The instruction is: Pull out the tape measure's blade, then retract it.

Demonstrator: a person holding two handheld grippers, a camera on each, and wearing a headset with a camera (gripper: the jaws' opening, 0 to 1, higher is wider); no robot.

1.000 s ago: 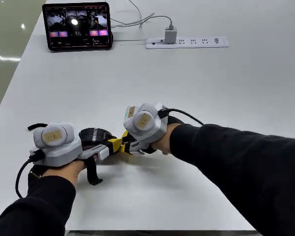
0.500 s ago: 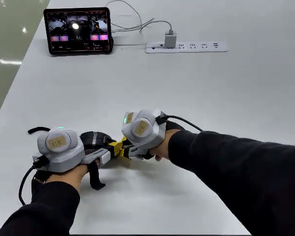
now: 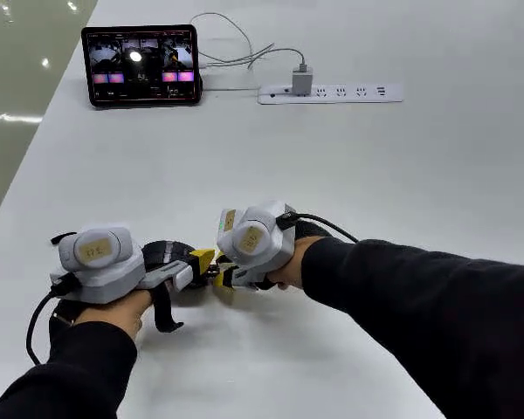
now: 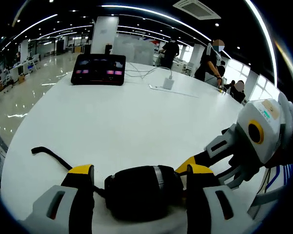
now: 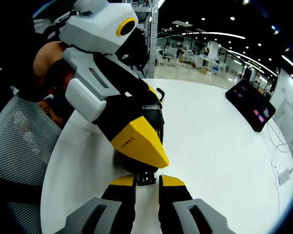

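Observation:
The black tape measure (image 3: 166, 253) lies on the white table (image 3: 332, 175) near its front left. My left gripper (image 3: 186, 263) is shut on its round body (image 4: 141, 187), one yellow-tipped jaw on each side. My right gripper (image 3: 217, 276) points left at it, almost touching the left gripper's jaws. In the right gripper view the narrow gap of my right gripper (image 5: 146, 181) holds the small dark blade hook (image 5: 145, 177), just under the left gripper's yellow jaw tip. No length of blade shows between case (image 5: 154, 114) and hook.
The tape's black wrist strap (image 3: 162, 310) trails toward the front edge. A tablet (image 3: 141, 54) stands at the far left, with a power strip (image 3: 332, 92) and plugged charger (image 3: 302, 80) beside it. The table's left edge (image 3: 35, 157) drops to the floor. People (image 4: 210, 58) stand far behind.
The head camera has tilted, so the whole scene sits lower in the picture. Both grippers stay close together on the tape measure, and the right one has sunk slightly toward the table.

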